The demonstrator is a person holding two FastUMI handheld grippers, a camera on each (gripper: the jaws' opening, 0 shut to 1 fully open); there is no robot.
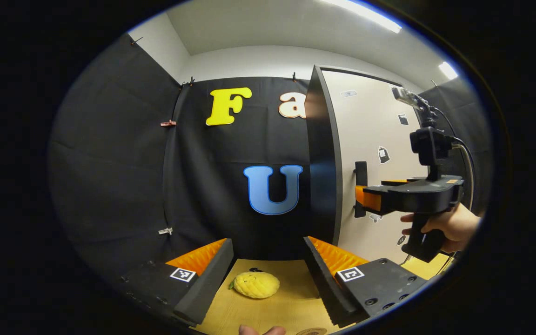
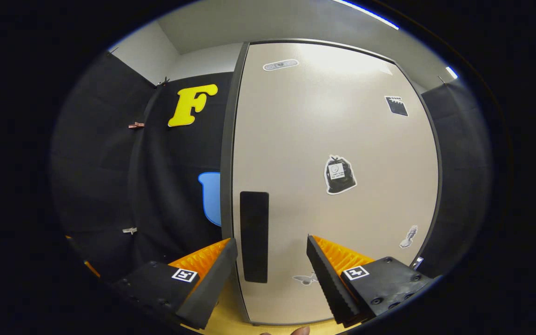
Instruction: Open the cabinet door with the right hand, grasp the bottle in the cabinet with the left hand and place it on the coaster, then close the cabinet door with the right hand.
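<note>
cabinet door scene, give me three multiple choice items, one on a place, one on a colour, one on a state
1. Where on the cabinet door is the black handle?
A. by its left edge
B. at its centre
C. by its right edge

2. What colour is the plush toy on the table?
A. blue
B. yellow
C. red

3. How is the right gripper?
A. shut on the handle
B. shut and empty
C. open, near the handle

Answers: 1 A, the right gripper view shows the handle beside the door's left edge. 2 B, the toy is yellow in the left gripper view. 3 C, its fingers stand apart with the handle between them.
</note>
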